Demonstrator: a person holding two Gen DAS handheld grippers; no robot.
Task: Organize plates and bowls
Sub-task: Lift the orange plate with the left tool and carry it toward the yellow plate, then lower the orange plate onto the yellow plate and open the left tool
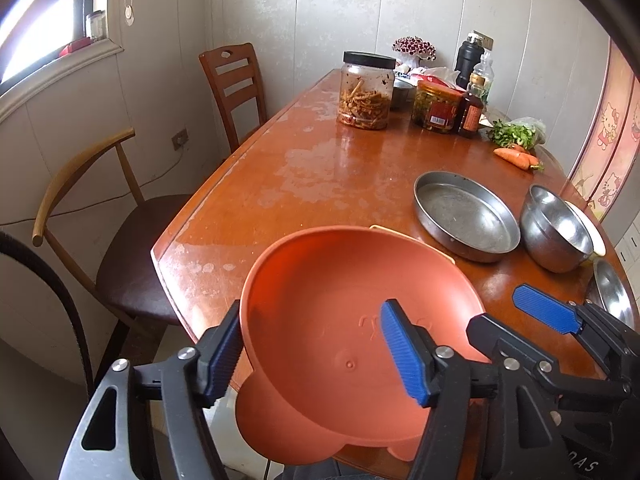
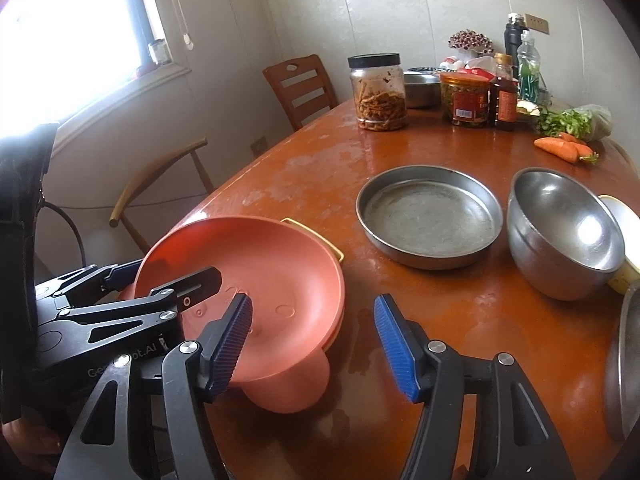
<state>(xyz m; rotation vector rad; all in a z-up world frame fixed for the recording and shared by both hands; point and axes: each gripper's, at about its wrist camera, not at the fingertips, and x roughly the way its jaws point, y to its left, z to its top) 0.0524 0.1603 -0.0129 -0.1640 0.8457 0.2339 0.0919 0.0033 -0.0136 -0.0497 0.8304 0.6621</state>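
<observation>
While both tools gape, orange plate (image 1: 328,320) rim between left tool (image 1: 312,354) fingers, untouched

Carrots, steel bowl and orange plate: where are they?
Carrots (image 2: 560,148), right wrist view, on the nearer carrot's middle.
Steel bowl (image 2: 568,216), right wrist view, on its inner wall.
Orange plate (image 1: 328,292), left wrist view, on its inside.

orange plate (image 2: 256,264) stacked at table edge; steel pan (image 2: 430,216) beside steel bowl (image 2: 564,232)

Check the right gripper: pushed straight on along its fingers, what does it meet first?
Probably the bare wooden table. The open right gripper angles downward, with the orange plate beside its left finger; depth is uncertain.
</observation>
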